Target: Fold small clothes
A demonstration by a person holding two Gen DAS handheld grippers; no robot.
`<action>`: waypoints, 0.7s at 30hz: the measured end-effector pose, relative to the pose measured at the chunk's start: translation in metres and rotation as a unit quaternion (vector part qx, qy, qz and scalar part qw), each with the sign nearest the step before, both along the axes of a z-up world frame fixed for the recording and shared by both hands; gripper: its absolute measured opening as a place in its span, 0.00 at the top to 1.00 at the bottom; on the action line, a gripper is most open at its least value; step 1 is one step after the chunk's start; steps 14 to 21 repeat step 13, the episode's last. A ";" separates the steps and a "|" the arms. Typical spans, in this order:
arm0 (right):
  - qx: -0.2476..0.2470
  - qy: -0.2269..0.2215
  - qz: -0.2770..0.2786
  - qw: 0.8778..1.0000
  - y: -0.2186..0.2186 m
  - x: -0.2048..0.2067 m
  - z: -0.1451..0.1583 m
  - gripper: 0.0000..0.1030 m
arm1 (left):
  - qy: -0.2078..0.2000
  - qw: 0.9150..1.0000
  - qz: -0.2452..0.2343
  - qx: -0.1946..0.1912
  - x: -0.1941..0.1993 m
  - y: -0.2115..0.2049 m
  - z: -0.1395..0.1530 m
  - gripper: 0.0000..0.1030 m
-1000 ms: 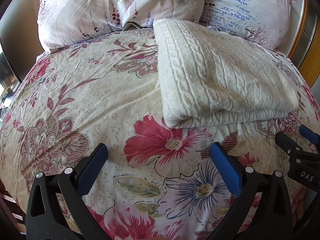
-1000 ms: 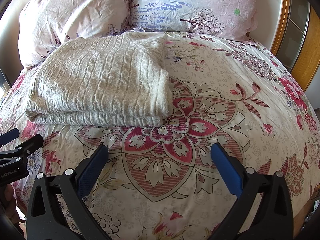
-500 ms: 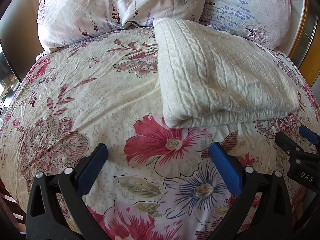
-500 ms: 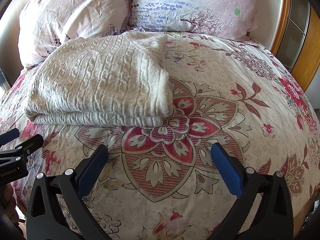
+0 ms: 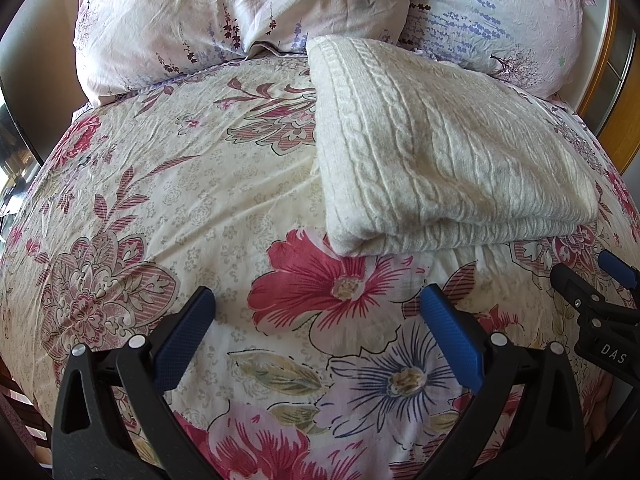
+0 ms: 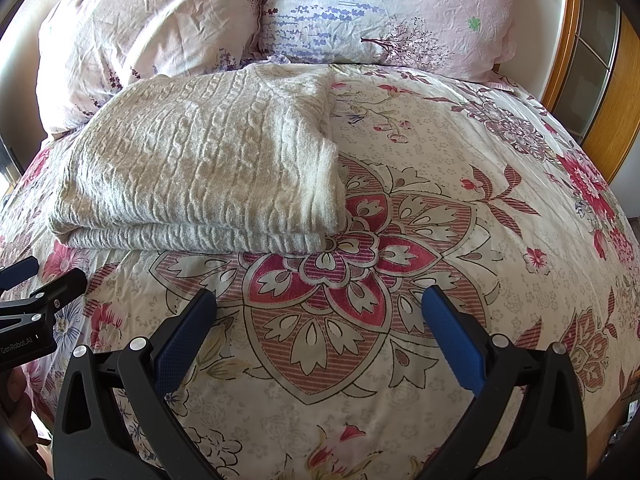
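A cream cable-knit sweater (image 5: 440, 148) (image 6: 208, 168) lies folded into a thick rectangle on the flowered bed cover, its folded edge toward me. My left gripper (image 5: 318, 312) hovers open over the cover, below and left of the sweater's near corner, with nothing between its blue pads. My right gripper (image 6: 320, 312) is open too, over a red medallion print just in front of the sweater's right corner. Each gripper shows at the edge of the other's view: the right gripper (image 5: 592, 300) and the left gripper (image 6: 36, 292). Neither touches the sweater.
Two pale flowered pillows (image 5: 240, 12) (image 6: 380, 12) lean at the head of the bed behind the sweater. A wooden frame with glass panels (image 6: 596, 64) stands at the right. The flowered cover (image 6: 480, 220) spreads wide to the right of the sweater.
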State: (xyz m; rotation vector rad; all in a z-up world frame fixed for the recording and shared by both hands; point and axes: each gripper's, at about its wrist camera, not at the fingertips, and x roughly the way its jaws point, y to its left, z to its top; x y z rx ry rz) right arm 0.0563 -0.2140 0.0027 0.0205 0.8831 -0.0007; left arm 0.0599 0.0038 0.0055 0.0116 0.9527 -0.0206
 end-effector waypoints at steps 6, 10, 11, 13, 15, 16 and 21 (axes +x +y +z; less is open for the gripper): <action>0.000 0.000 0.000 1.000 0.000 0.000 0.000 0.01 | 0.000 1.000 0.000 0.000 0.000 0.000 0.000 0.02; 0.000 0.000 0.000 1.000 0.000 0.001 0.000 0.01 | 0.003 1.000 -0.001 0.000 -0.003 0.000 -0.001 0.02; 0.000 0.000 0.000 1.000 0.000 0.001 0.000 0.01 | 0.003 1.000 -0.001 0.000 -0.001 0.000 -0.001 0.02; 0.000 0.000 0.000 1.000 0.000 0.000 0.000 0.01 | 0.003 1.000 -0.001 0.000 -0.002 0.001 -0.001 0.02; 0.000 0.000 0.000 1.000 0.000 0.000 0.000 0.01 | 0.003 1.000 -0.001 0.000 -0.002 0.001 -0.001 0.02; 0.000 0.000 0.000 1.000 0.000 0.000 0.000 0.01 | 0.003 1.000 -0.001 0.000 -0.002 0.001 -0.001 0.02; 0.000 0.000 0.000 1.000 0.000 0.000 0.000 0.01 | 0.003 1.000 -0.001 0.000 -0.002 0.001 -0.001 0.02</action>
